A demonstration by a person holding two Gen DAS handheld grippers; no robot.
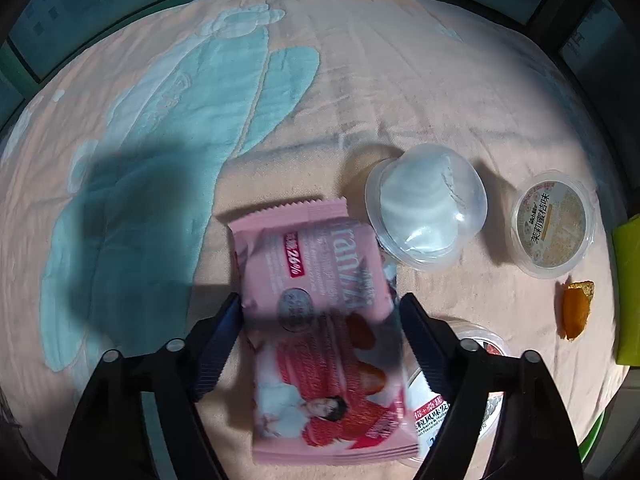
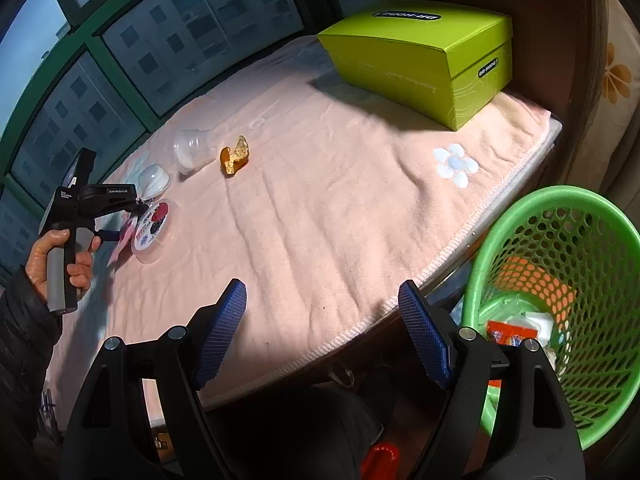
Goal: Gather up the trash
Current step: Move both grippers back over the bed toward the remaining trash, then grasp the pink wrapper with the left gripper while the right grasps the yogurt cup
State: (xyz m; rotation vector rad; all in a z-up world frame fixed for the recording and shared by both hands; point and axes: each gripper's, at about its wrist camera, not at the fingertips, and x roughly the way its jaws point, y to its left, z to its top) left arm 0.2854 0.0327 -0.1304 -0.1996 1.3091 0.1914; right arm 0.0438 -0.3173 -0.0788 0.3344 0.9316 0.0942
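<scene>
My left claw (image 1: 320,312) straddles the pink wrapper (image 1: 320,320) at frame centre, unclamped; my right claw (image 2: 322,300) gapes wide beside the green basket (image 2: 516,216), lower right.

I saw the yogurt cup (image 1: 486,364) half hidden at 4 o'clock behind the blurred pink wrapper (image 1: 320,320).

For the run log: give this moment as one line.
left gripper: open astride pink wrapper | right gripper: open, empty | green basket: holds trash
</scene>
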